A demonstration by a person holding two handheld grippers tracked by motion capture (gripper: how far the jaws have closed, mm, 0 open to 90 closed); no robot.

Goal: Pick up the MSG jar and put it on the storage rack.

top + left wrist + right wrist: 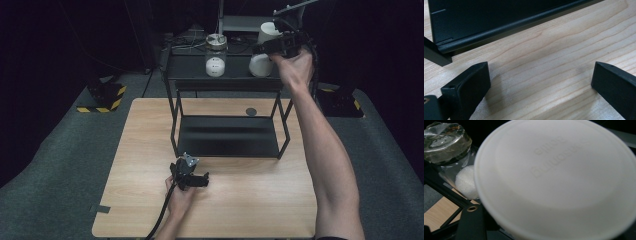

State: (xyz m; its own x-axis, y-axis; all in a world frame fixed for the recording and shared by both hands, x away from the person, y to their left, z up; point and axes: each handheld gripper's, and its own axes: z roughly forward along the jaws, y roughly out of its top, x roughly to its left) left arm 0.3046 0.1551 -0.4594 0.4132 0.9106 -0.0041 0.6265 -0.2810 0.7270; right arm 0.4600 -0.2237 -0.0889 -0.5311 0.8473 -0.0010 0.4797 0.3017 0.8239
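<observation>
My right gripper [268, 44] is raised above the top tier of a black metal rack [225, 82], shut on a white cup [269, 31] that it holds tilted. In the right gripper view the cup's round white base [559, 177] with raised lettering sits close to the camera, with one black finger [471, 225] beside it. A glass jar [216, 55] with white grains [467, 181] stands on the top tier to the left. My left gripper [199, 180] rests on the wooden table [250, 205] in front of the rack, open [539, 77] with nothing between its fingers [471, 85].
A second white rounded object [260, 65] stands on the top tier under the held cup. The rack's lower shelf [227, 135] is bare, and its front edge [499, 25] lies just beyond my left gripper. A small dark disc [251, 111] lies on the table behind the rack.
</observation>
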